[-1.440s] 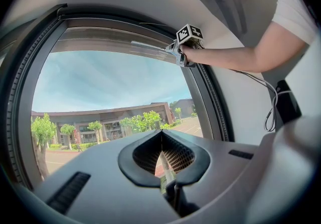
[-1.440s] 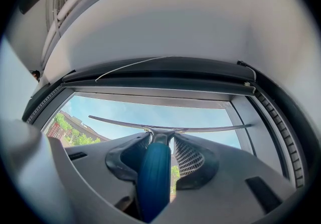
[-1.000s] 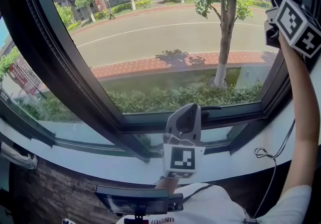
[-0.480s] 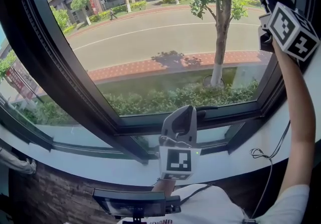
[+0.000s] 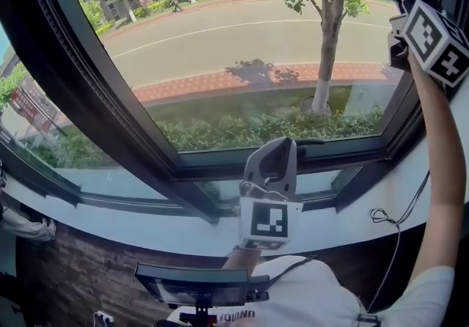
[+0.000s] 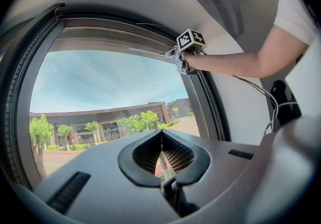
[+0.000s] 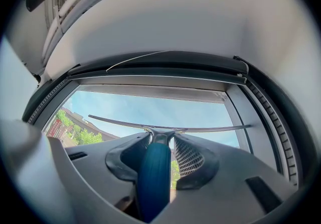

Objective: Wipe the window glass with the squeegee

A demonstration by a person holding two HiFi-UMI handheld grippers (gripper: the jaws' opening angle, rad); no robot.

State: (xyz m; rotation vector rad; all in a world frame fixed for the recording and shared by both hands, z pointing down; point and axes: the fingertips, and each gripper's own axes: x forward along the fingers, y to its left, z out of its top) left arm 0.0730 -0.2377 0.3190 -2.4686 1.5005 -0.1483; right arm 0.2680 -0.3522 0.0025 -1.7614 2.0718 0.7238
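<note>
Left gripper [image 6: 161,133] jaws together, empty, right gripper [image 6: 174,57] holding squeegee [image 6: 148,52] high

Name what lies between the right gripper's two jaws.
The squeegee, by its blue handle, fills the gap between the jaws of the right gripper; its blade shows against the window glass. The right gripper view shows this.

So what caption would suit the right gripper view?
Right gripper holds the blue-handled squeegee, blade near the top of the window glass.
</note>
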